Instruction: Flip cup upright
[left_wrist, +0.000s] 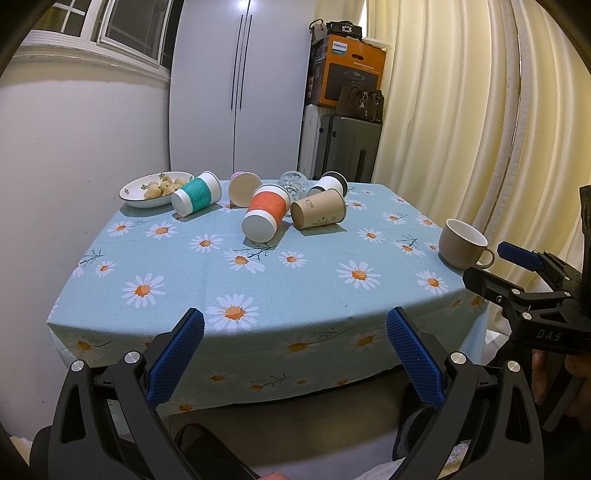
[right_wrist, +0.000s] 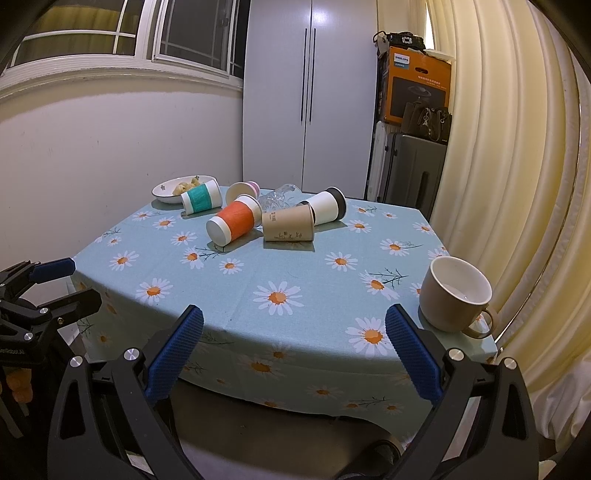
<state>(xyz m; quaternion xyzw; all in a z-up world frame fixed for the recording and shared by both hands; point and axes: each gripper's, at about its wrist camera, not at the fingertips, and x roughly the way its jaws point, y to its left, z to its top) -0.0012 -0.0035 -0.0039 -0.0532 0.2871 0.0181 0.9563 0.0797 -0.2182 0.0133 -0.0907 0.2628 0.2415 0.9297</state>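
Both grippers, left gripper (left_wrist: 294, 354) and right gripper (right_wrist: 294, 352), hang spread wide and empty at the table's (left_wrist: 258, 295) near edge. Tipped cups crowd together far back, the orange cup (left_wrist: 265, 213) touching the brown cup (left_wrist: 318, 213); reaching in could likely roll neighbours away.

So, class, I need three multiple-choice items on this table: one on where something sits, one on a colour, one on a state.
1. Where does the beige mug stand?
A. Against the bowl
B. Near the table's right corner
C. Among the fallen cups

2. What colour is the sleeve on the cup nearest the bowl of fruit?
A. Teal
B. Black
C. Yellow

3. How is the orange-sleeved cup placed?
A. Upright
B. Stacked inside another
C. Lying on its side

Answers: B, the mug stands alone by the curtain-side corner; A, the teal-sleeved cup lies beside the bowl; C, its white base faces the camera.
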